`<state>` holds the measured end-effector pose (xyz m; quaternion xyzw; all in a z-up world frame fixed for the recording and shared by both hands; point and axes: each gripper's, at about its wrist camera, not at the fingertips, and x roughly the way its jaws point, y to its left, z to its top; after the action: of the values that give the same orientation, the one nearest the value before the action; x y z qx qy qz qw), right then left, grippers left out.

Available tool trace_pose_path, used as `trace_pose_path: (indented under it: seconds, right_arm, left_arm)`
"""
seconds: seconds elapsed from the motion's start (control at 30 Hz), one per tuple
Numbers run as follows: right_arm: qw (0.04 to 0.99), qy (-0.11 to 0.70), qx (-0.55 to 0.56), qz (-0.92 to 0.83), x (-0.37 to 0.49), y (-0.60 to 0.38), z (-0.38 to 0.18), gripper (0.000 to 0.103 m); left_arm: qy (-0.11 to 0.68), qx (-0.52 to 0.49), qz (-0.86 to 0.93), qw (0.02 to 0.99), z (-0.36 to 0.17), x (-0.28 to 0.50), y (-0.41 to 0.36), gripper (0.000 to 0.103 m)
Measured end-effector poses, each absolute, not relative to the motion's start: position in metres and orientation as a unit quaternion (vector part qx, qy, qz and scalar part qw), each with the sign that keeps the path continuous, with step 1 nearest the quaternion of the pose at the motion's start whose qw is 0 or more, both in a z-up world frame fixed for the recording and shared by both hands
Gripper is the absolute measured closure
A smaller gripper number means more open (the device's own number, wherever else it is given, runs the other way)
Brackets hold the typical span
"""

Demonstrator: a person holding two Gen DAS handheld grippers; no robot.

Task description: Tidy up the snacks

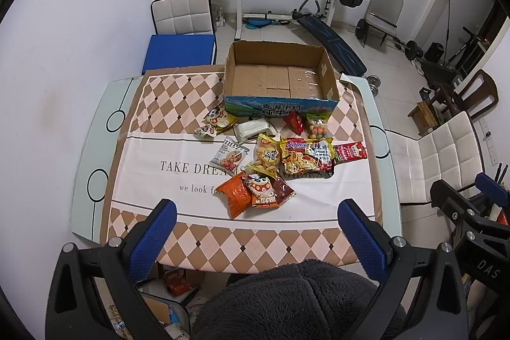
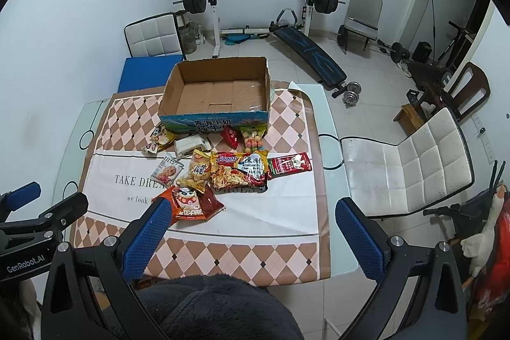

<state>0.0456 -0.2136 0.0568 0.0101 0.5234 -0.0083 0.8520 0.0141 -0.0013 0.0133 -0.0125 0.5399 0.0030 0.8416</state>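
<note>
Both tongs are held above the near edge of the table (image 1: pixel 92 212), raised clear of everything on it. The left gripper (image 1: pixel 256 220) is spread wide, its blue pads (image 1: pixel 159 239) well apart with nothing between them; the right gripper (image 2: pixel 253 220) is likewise spread wide and pinches nothing. The snacks are scattered over the checked tablecloth (image 1: pixel 178 104) ahead of both tongs. Nearest the left gripper, just beyond its tips, an orange packet (image 1: pixel 236 196) is seen lying against a cartoon-face packet (image 1: pixel 263 190) and a dark red packet (image 1: pixel 283 188). Farther ahead lie a yellow biscuit bag (image 1: pixel 266 158), a large noodle packet (image 1: pixel 307 155) and a red-and-green packet (image 1: pixel 350 151), with a small grey cookie packet (image 1: pixel 231 155) off to the left. Beyond these, an open cardboard box (image 1: pixel 279 109) is set at the far side of the cloth, its inside bare. In the right wrist view, the same orange packet (image 2: pixel 165 196) is partly hidden behind the left finger of the right gripper.
</note>
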Motion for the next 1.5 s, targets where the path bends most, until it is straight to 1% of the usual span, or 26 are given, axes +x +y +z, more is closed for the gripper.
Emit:
trace_pose_path:
  seconds: [0.2,0.3,0.4,0.5,0.6,0.7,0.73,0.83,1.0,1.13,1.23,1.3,1.4,1.43,1.5]
  right_arm:
    - [0.85,0.527,0.016,-0.004,0.047,-0.215,0.055,0.0]
    - [0.845,0.535,0.017,0.015,0.054,-0.22,0.041,0.0]
    - [0.83,0.554,-0.042,0.049,0.079,-0.216,0.003,0.0]
    - [0.793,0.588,-0.125,0.102,0.114,-0.201,-0.054,0.0]
    - [0.747,0.611,-0.212,0.153,0.15,-0.182,-0.125,0.0]
    - [0.708,0.619,-0.279,0.194,0.176,-0.164,-0.188,0.0]
    - [0.689,0.622,-0.306,0.214,0.188,-0.155,-0.215,0.0]
    - [0.643,0.624,-0.366,0.251,0.211,-0.137,-0.274,0.0]
    - [0.576,0.612,-0.444,0.311,0.235,-0.114,-0.346,0.0]
    - [0.531,0.617,-0.463,0.351,0.246,-0.105,-0.383,0.0]
    - [0.515,0.651,-0.43,0.355,0.26,-0.104,-0.403,0.0]
    - [0.526,0.67,-0.395,0.345,0.269,-0.111,-0.407,0.001]
    - [0.565,0.714,-0.297,0.287,0.286,-0.131,-0.406,0.008]
    - [0.576,0.739,-0.24,0.251,0.291,-0.146,-0.407,0.01]
    - [0.579,0.78,-0.14,0.189,0.297,-0.174,-0.412,0.01]
  left_arm:
    - [0.538,-0.02,0.007,0.843,0.009,0.022,-0.01,0.0]
    - [0.527,-0.022,0.034,0.849,-0.005,0.032,-0.011,0.0]
    - [0.533,-0.032,0.065,0.843,-0.036,0.045,-0.008,0.0]
    - [0.554,-0.043,0.091,0.826,-0.08,0.059,-0.003,0.0]
    - [0.577,-0.045,0.12,0.807,-0.131,0.069,0.003,0.0]
    - [0.614,-0.069,0.136,0.774,-0.185,0.08,0.006,0.0]
    - [0.622,-0.082,0.14,0.766,-0.199,0.083,0.008,0.0]
    - [0.642,-0.116,0.156,0.742,-0.239,0.088,0.012,0.0]
    - [0.663,-0.165,0.176,0.708,-0.282,0.093,0.013,0.0]
    - [0.67,-0.153,0.182,0.703,-0.297,0.103,0.01,0.0]
    - [0.669,-0.142,0.182,0.707,-0.297,0.111,0.009,0.0]
    - [0.666,-0.129,0.181,0.712,-0.294,0.116,0.007,0.0]
    - [0.669,-0.112,0.172,0.714,-0.291,0.124,0.006,0.0]
    - [0.671,-0.105,0.167,0.714,-0.291,0.128,0.005,0.0]
    - [0.672,-0.089,0.161,0.717,-0.292,0.137,0.004,0.0]
